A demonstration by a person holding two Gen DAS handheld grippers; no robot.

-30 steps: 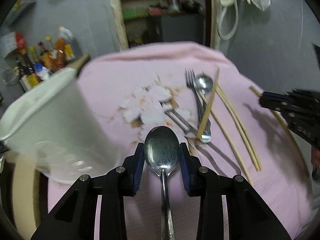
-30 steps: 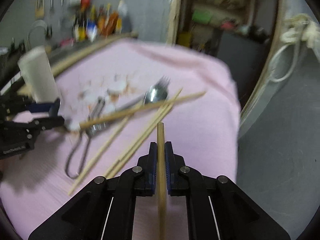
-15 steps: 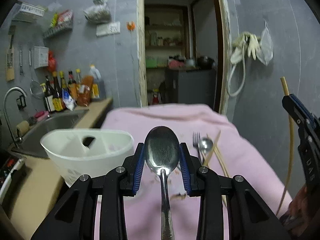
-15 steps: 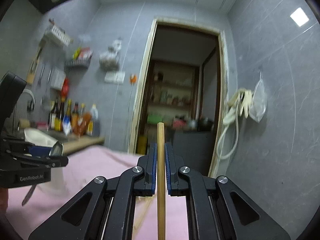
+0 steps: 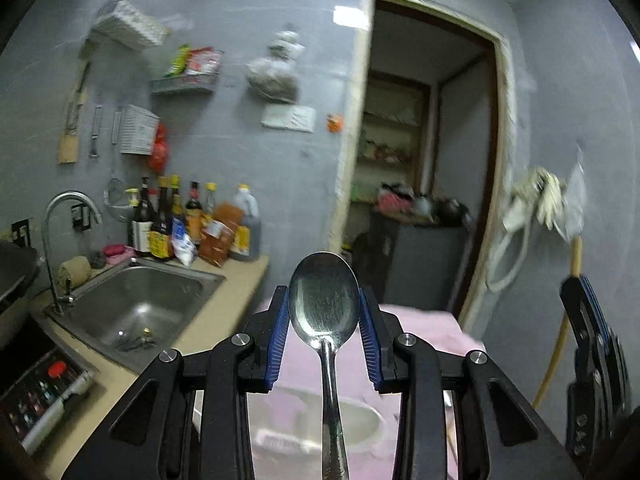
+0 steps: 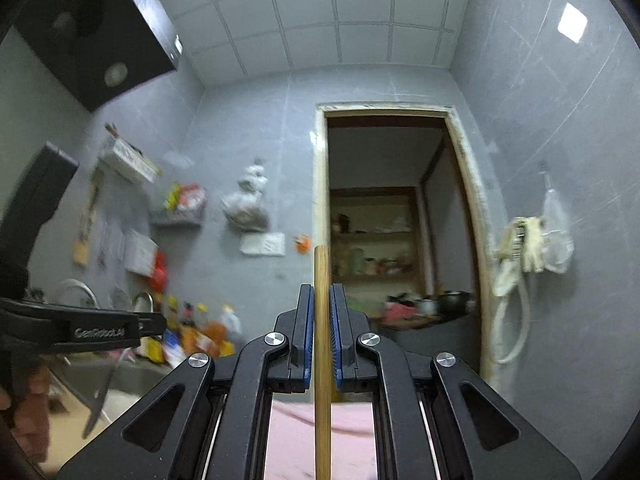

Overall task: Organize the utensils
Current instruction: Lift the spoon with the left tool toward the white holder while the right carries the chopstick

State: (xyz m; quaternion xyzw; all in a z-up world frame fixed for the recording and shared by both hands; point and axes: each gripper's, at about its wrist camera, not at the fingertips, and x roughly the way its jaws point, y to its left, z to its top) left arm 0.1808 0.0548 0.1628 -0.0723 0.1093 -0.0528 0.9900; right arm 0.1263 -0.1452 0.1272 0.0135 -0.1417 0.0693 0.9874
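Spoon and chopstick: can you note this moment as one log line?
left gripper: shut on spoon | right gripper: shut on chopstick | both raised over pink cloth | white holder below spoon

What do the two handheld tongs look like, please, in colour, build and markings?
Both the left tongs and right tongs are matte black plastic with angular, cut-out linkage arms, round silver screw heads and ribbed blue pads. The left one's side carries white "GenRobot.AI" lettering. No cables or sleeves show.
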